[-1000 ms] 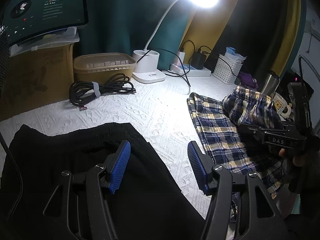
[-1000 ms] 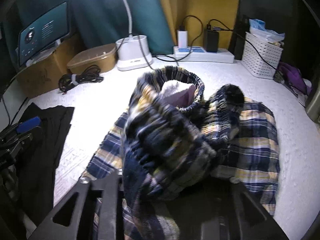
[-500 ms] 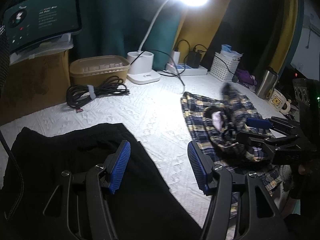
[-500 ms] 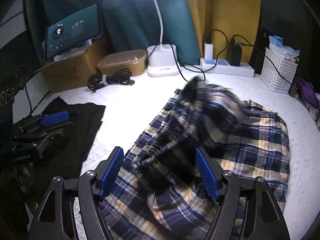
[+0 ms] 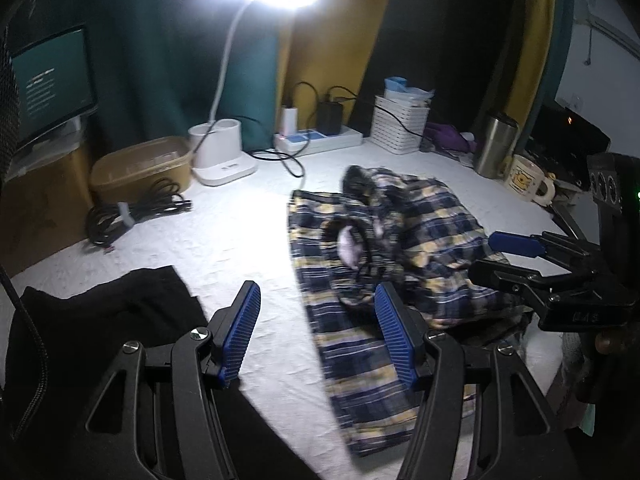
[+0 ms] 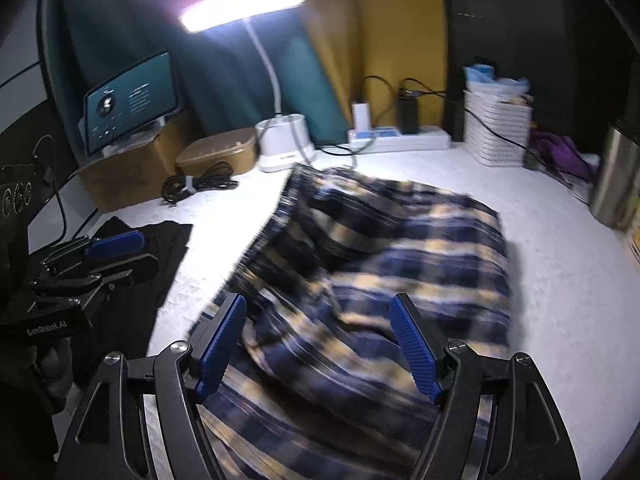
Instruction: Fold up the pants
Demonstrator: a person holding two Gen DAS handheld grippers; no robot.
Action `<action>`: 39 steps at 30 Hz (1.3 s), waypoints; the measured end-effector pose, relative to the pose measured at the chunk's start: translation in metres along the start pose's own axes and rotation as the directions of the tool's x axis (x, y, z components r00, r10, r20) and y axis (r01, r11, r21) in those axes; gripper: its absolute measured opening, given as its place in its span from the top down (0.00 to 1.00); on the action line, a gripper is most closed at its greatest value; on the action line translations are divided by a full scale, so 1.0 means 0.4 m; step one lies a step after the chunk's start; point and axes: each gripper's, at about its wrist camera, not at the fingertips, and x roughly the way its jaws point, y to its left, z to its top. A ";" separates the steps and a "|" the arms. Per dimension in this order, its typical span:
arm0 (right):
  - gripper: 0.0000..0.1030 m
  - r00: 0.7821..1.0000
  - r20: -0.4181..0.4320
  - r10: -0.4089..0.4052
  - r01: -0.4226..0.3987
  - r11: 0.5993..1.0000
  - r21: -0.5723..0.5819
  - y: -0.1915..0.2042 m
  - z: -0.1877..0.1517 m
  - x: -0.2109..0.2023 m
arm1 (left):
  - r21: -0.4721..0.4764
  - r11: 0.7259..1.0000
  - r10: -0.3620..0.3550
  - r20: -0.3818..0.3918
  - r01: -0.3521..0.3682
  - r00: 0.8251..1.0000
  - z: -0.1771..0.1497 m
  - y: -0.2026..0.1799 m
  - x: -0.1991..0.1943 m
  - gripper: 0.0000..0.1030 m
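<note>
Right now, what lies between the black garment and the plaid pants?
Only bare white table cover separates the black garment from the plaid pants; the left wrist view shows it best.

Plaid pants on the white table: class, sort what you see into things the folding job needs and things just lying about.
Needed: plaid pants; left gripper and right gripper, both open and empty.

Lying about: black garment, cable bundle, desk lamp, power strip, white basket, mug, steel tumbler.
</note>
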 end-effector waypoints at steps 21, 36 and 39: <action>0.26 0.971 0.084 -0.222 0.217 0.974 0.064 -0.143 -0.111 -0.115 | 0.005 0.997 0.080 0.013 -0.080 0.997 -0.040 -0.182 -0.012 0.42; 0.26 0.973 0.042 -0.228 0.224 0.971 0.082 -0.162 -0.249 -0.158 | -0.009 0.999 0.050 -0.010 -0.050 0.999 -0.144 -0.202 -0.058 0.42; 0.26 0.971 0.031 -0.236 0.233 0.969 0.077 -0.160 -0.270 -0.165 | -0.011 0.999 0.051 -0.020 -0.051 0.998 -0.166 -0.189 -0.054 0.42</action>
